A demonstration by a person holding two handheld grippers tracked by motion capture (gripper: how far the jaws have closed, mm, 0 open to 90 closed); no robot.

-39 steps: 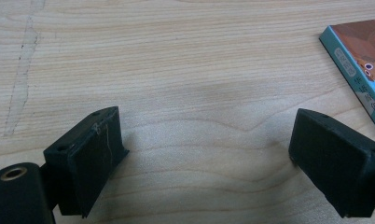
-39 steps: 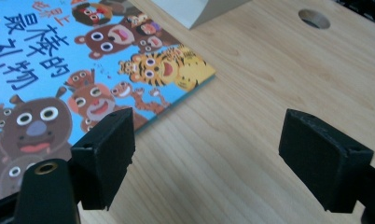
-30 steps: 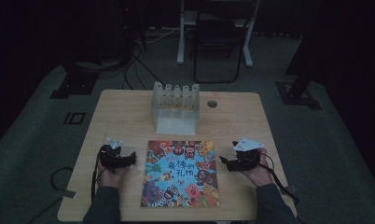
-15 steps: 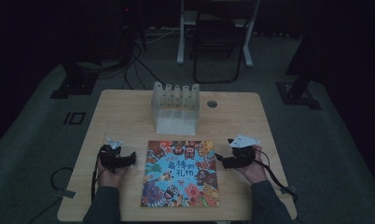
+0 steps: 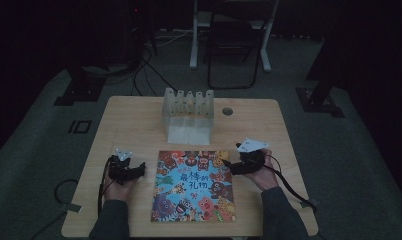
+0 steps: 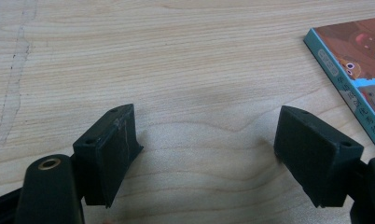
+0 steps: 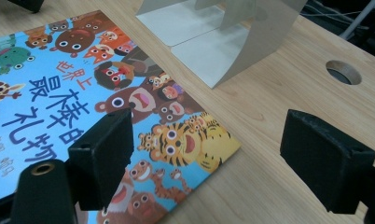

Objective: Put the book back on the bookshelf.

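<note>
A colourful picture book [image 5: 194,185] lies flat, cover up, near the table's front edge. My left gripper [image 5: 140,168] rests on the bare wood left of the book, pointing at it. Its jaws have just been closing a little but still stand open [image 6: 205,116] with nothing between them, and the book's edge [image 6: 358,56] lies off to one side. My right gripper [image 5: 230,166] is at the book's upper right edge, open [image 7: 206,121]. One of its jaws hangs over the cover [image 7: 83,93], the other over the table.
A translucent white slotted stand [image 5: 188,112] sits behind the book, close to the right gripper's reach [image 7: 223,42]. A round cable hole [image 5: 227,111] is in the tabletop [image 5: 289,140] beside it. Chair and desk legs stand on the dark floor beyond.
The right hand has moved left, bringing its gripper to the book's upper right edge. The left hand has stayed where it was.
</note>
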